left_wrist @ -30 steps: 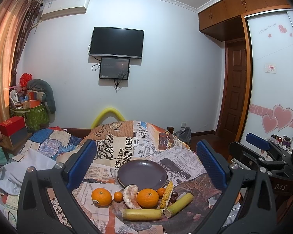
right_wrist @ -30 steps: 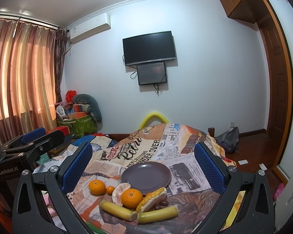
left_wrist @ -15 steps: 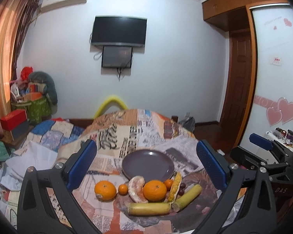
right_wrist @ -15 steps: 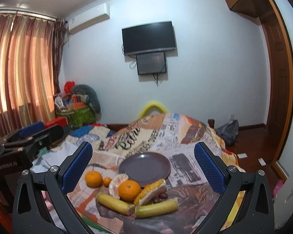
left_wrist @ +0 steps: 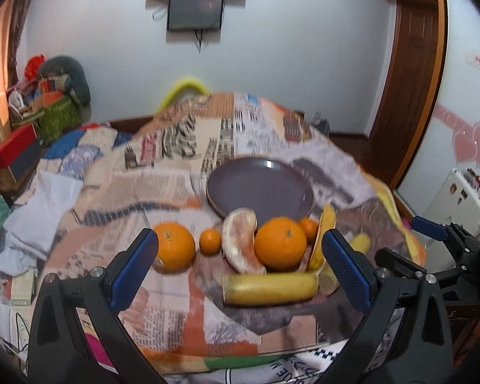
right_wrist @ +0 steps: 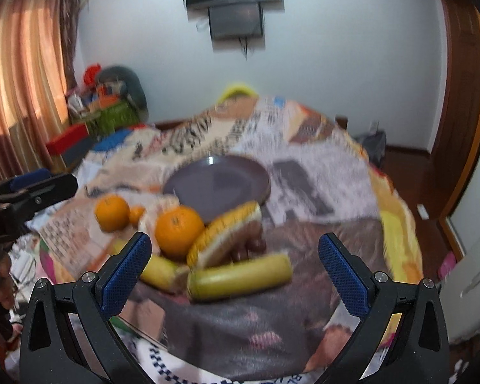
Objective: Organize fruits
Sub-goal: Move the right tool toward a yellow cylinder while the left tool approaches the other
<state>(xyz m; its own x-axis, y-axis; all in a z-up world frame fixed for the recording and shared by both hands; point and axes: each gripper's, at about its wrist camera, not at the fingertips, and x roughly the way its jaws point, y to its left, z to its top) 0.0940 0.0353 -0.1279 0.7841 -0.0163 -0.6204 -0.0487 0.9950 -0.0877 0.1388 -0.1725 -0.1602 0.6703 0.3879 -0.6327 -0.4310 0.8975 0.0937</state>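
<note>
- Purple plate [left_wrist: 260,185] sits bare on the patchwork cloth [left_wrist: 163,192], with all the fruit bunched just in front of its near rim.
- Your left gripper [left_wrist: 240,267] is spread wide and holds nothing; its pads frame the big orange [left_wrist: 280,244], the pomelo wedge [left_wrist: 241,240] and the near banana [left_wrist: 270,288].
- Your right gripper [right_wrist: 235,267] is likewise wide and empty, above the second banana [right_wrist: 240,276] and the corn [right_wrist: 225,235].
- Oranges should feel firm, round and a little slick: close across the widest part, or one may roll. The left orange [left_wrist: 173,245] stands apart and looks easiest to reach.
- Bananas are likely soft and bruise easily; grip mid-length across the short width, gently.
- The peeled wedge looks fragile and is leaning on the big orange, so moving either may shift the other.
- Two small tangerines [left_wrist: 210,240] are light; centre them between the pads.
- Soft cloth underneath will give, so don't press down hard.
</note>
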